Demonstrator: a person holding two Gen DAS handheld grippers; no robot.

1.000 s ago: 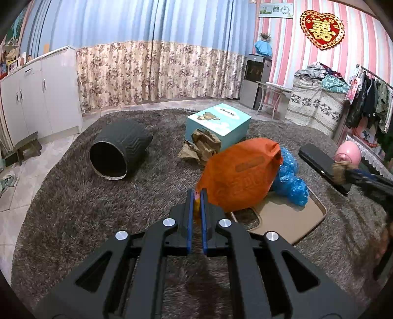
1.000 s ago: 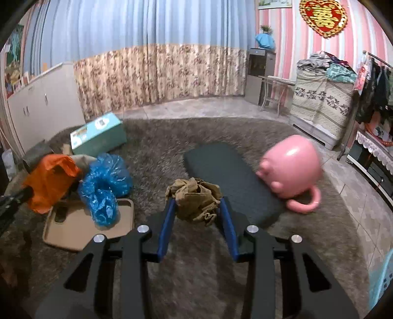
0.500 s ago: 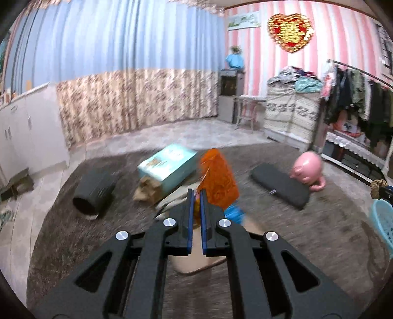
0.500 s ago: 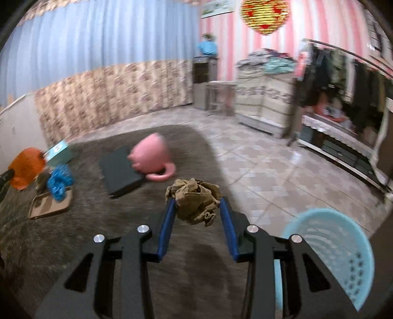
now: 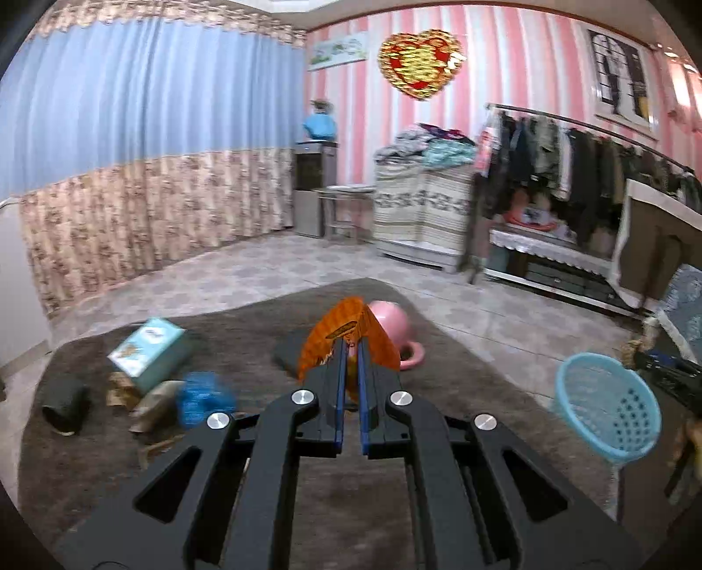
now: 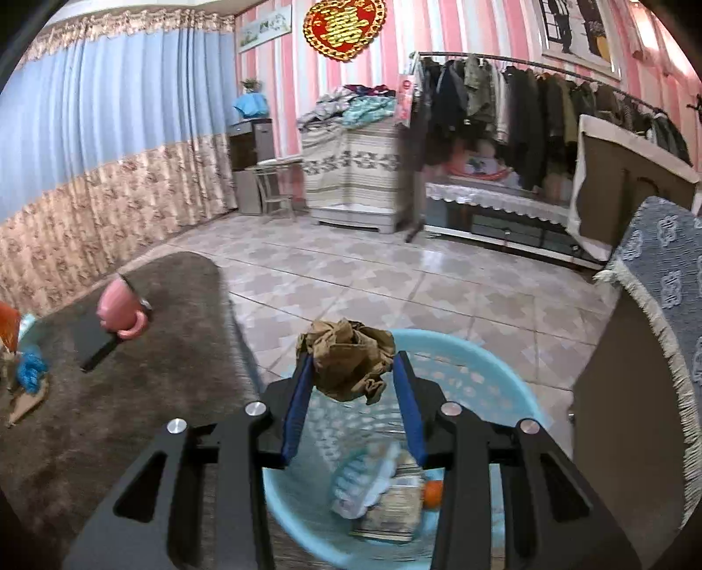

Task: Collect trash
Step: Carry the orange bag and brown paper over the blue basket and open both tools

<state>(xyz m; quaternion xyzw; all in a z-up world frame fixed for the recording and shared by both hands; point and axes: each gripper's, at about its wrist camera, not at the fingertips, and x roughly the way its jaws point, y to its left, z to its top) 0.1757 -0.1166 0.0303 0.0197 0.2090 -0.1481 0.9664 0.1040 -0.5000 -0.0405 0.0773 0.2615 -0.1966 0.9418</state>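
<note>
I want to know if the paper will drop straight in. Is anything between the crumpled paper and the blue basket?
No. In the right wrist view the crumpled brown paper hangs directly above the blue basket, nothing between.

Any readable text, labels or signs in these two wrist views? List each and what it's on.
"囍" in gold: red heart wall ornament.
Orange bag in the left gripper: dark printed patch, blurred, unreadable.
Teal box on the rug: printing too small and blurred.
Long picture high on the wall: nothing legible.
Packets in the blue basket: blurred, unreadable.
</note>
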